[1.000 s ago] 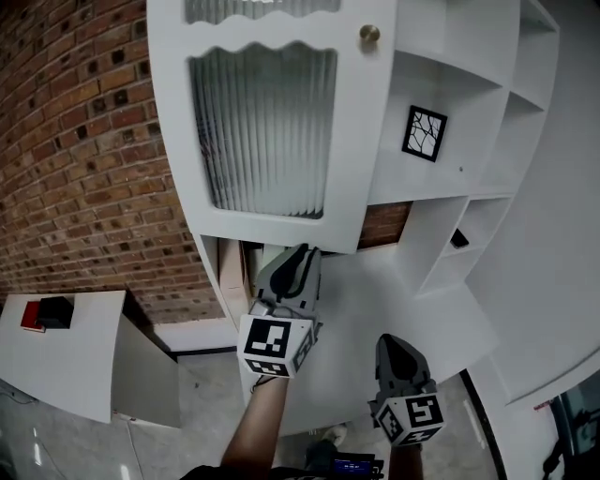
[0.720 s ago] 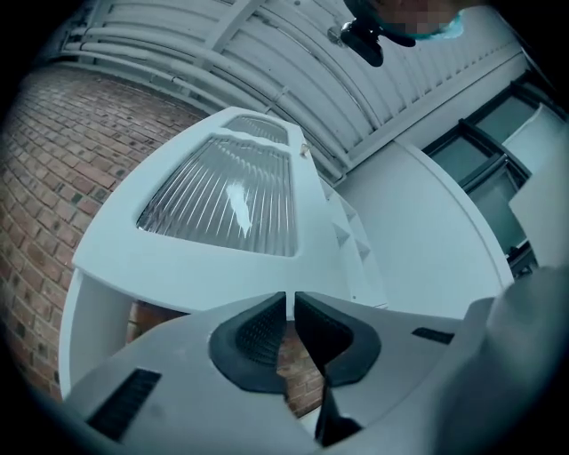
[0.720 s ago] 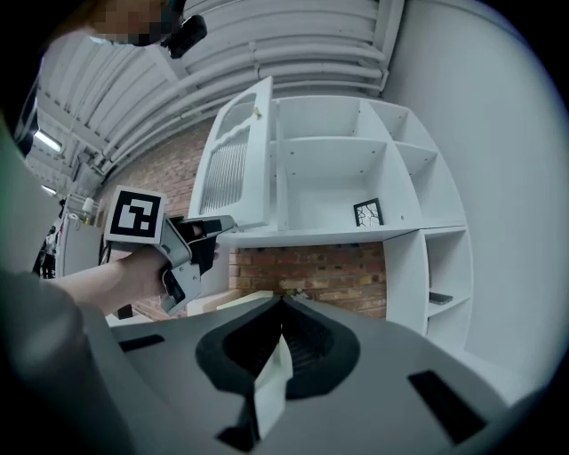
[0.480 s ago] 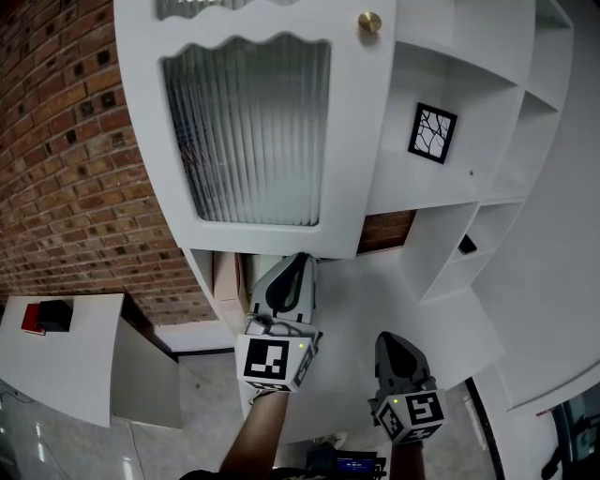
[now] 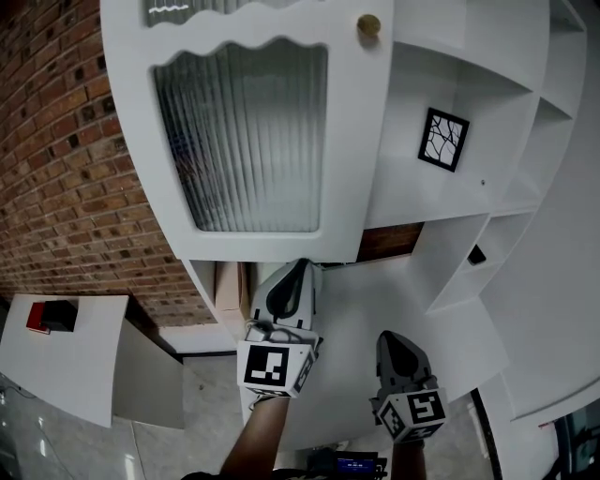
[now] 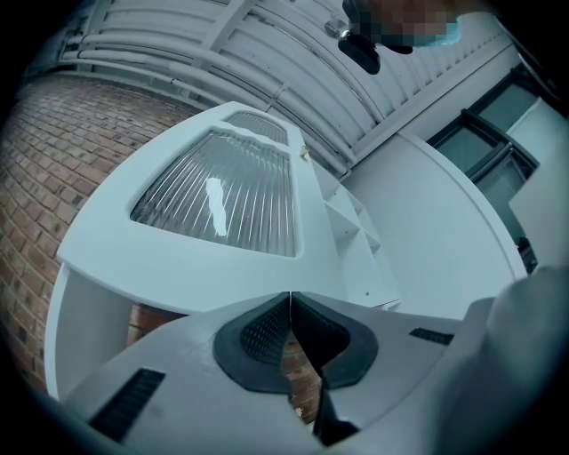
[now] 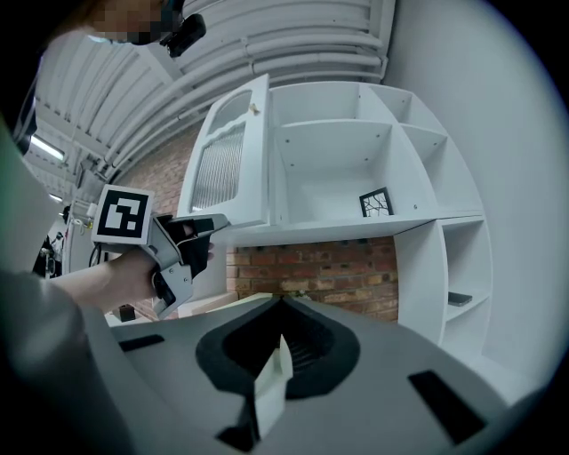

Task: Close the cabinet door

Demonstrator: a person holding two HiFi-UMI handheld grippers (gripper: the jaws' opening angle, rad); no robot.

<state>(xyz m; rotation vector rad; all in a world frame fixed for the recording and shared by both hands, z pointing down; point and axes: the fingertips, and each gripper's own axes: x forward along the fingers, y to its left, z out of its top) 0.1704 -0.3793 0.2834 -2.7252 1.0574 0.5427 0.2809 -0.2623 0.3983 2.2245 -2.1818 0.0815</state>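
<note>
The white cabinet door (image 5: 253, 131) with a ribbed glass panel and a brass knob (image 5: 368, 25) stands swung open in front of the open white shelves (image 5: 441, 84). My left gripper (image 5: 300, 266) is shut, and its tips reach up to the door's lower edge. In the left gripper view the door (image 6: 222, 191) fills the space just above the closed tips of the left gripper (image 6: 290, 295). My right gripper (image 5: 388, 337) is shut and hangs lower, to the right, apart from the door. The right gripper view shows the door (image 7: 233, 164) edge-on, with the left gripper (image 7: 212, 224) under it.
A small framed picture (image 5: 443, 139) leans in a shelf compartment, and a dark flat object (image 5: 475, 254) lies on a lower right shelf. A brick wall (image 5: 66, 169) runs along the left. A white counter (image 5: 66, 361) holding a red and black item (image 5: 47, 315) stands below left.
In the head view the door's face has grown wider and shifted left. The left gripper has stayed at its lower edge. The right gripper has hardly moved.
</note>
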